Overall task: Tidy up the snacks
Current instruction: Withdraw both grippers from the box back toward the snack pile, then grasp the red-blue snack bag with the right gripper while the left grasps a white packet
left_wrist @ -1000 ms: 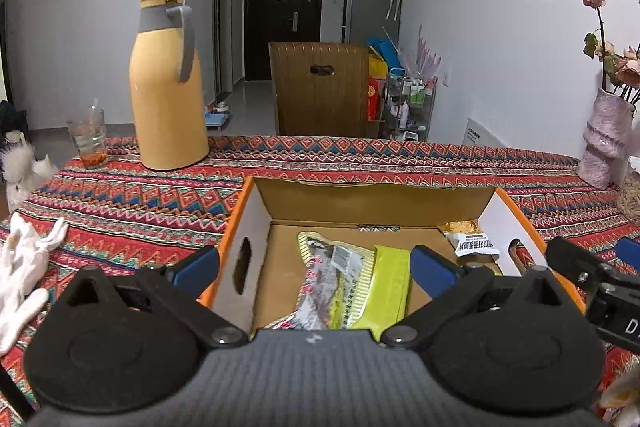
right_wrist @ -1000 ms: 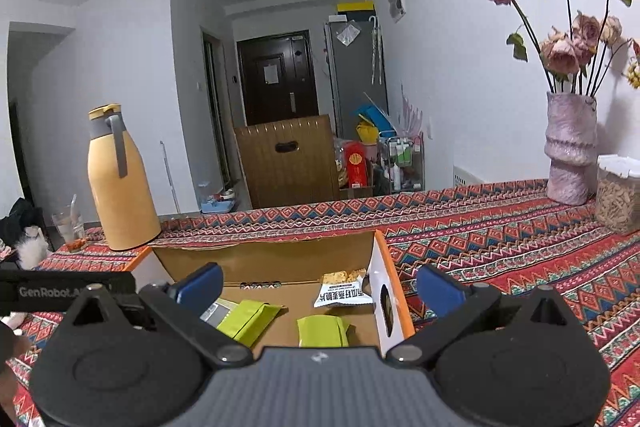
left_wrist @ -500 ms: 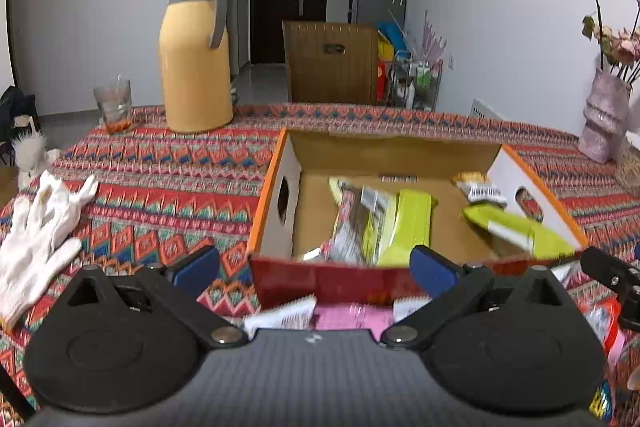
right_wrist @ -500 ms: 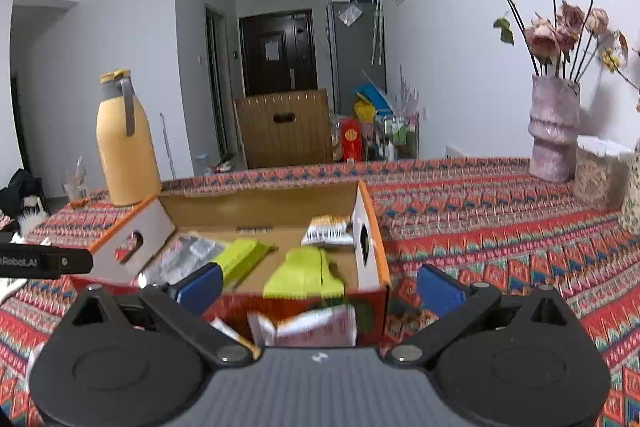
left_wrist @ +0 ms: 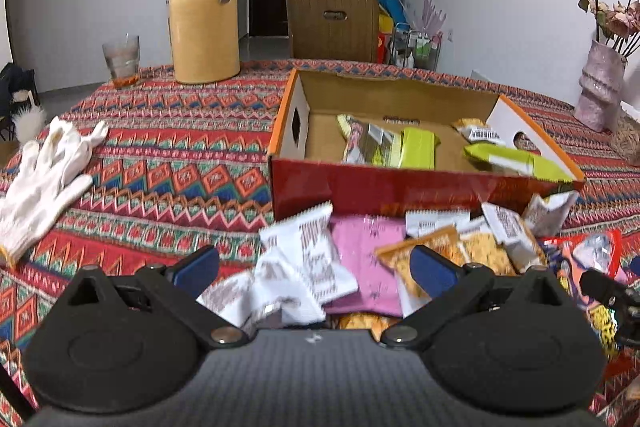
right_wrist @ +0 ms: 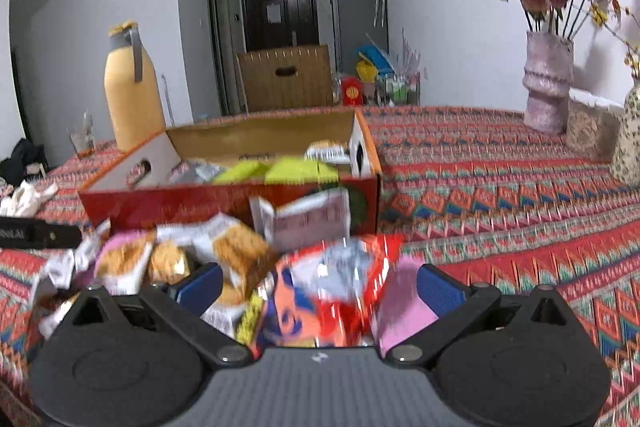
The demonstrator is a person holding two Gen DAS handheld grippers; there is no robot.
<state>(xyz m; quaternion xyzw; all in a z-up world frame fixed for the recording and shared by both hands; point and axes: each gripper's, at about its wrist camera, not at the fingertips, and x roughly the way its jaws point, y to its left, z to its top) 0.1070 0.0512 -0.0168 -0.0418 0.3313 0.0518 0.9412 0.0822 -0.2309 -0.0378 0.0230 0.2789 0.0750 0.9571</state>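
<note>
An open red cardboard box (left_wrist: pixel 400 187) (right_wrist: pixel 224 199) stands mid-table with several green and silver snack packets inside. A loose pile of snack packets lies on the cloth in front of it: white ones (left_wrist: pixel 308 251), a pink one (left_wrist: pixel 368 259), orange ones (right_wrist: pixel 236 251) and a large red bag (right_wrist: pixel 332 291). My left gripper (left_wrist: pixel 314 269) hovers open over the white and pink packets, nothing held. My right gripper (right_wrist: pixel 318 281) hovers open over the red bag, fingers either side of it without closing.
A yellow thermos jug (left_wrist: pixel 204 11), a glass (left_wrist: pixel 121 61) and a white glove (left_wrist: pixel 44 179) lie on the left of the patterned tablecloth. A pink vase with dried flowers (right_wrist: pixel 548 83) stands at the right. A wooden chair back (left_wrist: pixel 332 25) is behind the table.
Both grippers have pulled back from above the box toward the near edge and lowered, so the snack pile in front of the box now fills the view. Both stayed open.
</note>
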